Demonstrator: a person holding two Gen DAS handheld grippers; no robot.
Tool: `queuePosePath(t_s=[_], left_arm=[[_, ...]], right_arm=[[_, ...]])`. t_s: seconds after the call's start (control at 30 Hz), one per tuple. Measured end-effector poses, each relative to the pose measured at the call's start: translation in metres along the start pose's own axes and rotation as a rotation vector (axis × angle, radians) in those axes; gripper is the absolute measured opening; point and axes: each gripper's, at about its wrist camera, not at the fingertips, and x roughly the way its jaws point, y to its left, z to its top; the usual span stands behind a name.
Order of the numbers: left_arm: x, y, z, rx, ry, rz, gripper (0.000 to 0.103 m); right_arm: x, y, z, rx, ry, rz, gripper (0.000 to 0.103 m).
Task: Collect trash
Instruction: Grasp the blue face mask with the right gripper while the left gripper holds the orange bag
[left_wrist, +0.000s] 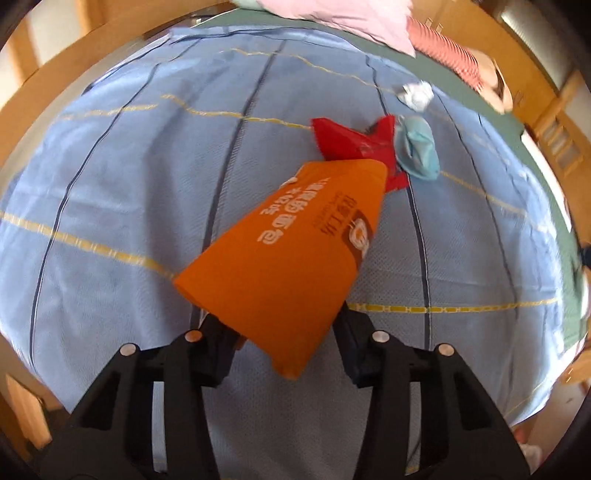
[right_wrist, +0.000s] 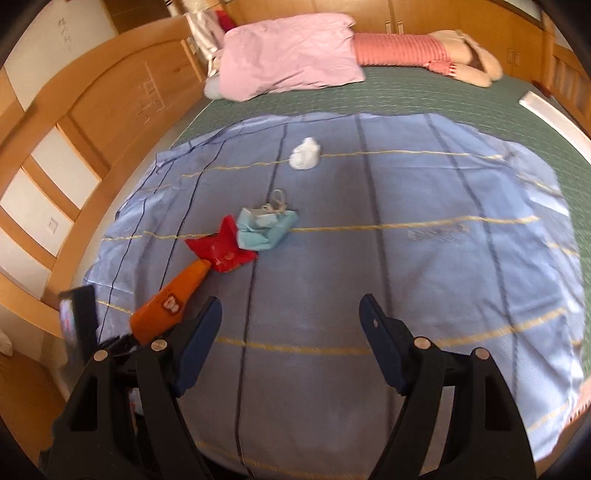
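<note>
My left gripper (left_wrist: 284, 325) is shut on an orange bag (left_wrist: 291, 236) with white print and holds it above the blue sheet; the bag also shows at the lower left of the right wrist view (right_wrist: 170, 302). Just beyond the bag's far end lie a red wrapper (left_wrist: 351, 142) (right_wrist: 221, 249), a light blue face mask (left_wrist: 417, 147) (right_wrist: 266, 227) and, farther off, a crumpled white tissue (left_wrist: 415, 94) (right_wrist: 304, 153). My right gripper (right_wrist: 290, 321) is open and empty, above the sheet, right of the orange bag.
The blue sheet (right_wrist: 406, 258) lies on a green mattress (right_wrist: 424, 92). A pink pillow (right_wrist: 288, 59) and a striped plush toy (right_wrist: 424, 50) lie at the far end. A wooden headboard (right_wrist: 92, 147) runs along the left; a white strip (right_wrist: 554, 118) at right.
</note>
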Motion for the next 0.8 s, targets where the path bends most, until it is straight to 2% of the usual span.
queuePosePath(t_s=[0.07, 0.13, 0.2, 0.3, 0.4, 0.43, 0.47, 0.57, 0.63, 0.73, 0.8], left_arm=[[-0.008, 0.005, -0.009, -0.044, -0.010, -0.017, 0.047], [-0.015, 0.011, -0.013, -0.075, -0.035, -0.019, 0.055], [-0.023, 0.019, -0.012, -0.108, -0.076, 0.005, 0.062], [-0.037, 0.033, -0.012, -0.186, -0.132, 0.008, 0.086], [-0.040, 0.045, -0.008, -0.274, -0.149, -0.054, 0.088], [-0.038, 0.047, -0.007, -0.280, -0.138, -0.058, 0.088], [-0.037, 0.048, -0.007, -0.280, -0.131, -0.051, 0.088], [-0.034, 0.050, -0.003, -0.282, -0.131, -0.036, 0.088], [-0.036, 0.055, -0.002, -0.293, -0.148, -0.022, 0.092], [-0.030, 0.054, 0.007, -0.306, -0.167, 0.009, 0.095], [-0.028, 0.051, 0.010, -0.289, -0.166, 0.001, 0.096]], right_arm=[[0.033, 0.013, 0.015, 0.015, 0.020, 0.014, 0.076], [0.060, 0.019, 0.030, 0.060, 0.022, 0.042, 0.076], [0.082, 0.024, 0.046, 0.100, 0.005, 0.023, 0.076], [0.114, 0.031, 0.064, 0.117, 0.001, -0.029, 0.076], [0.146, 0.037, 0.065, 0.095, 0.061, -0.080, 0.075], [0.151, 0.037, 0.061, 0.084, 0.077, -0.087, 0.068], [0.156, 0.037, 0.058, 0.068, 0.098, -0.091, 0.049], [0.152, 0.031, 0.048, 0.042, 0.114, -0.087, 0.024], [0.137, 0.026, 0.042, 0.000, 0.122, -0.114, 0.019], [0.112, 0.021, 0.033, -0.101, 0.133, -0.214, 0.019], [0.100, 0.017, 0.023, -0.170, 0.173, -0.245, 0.019]])
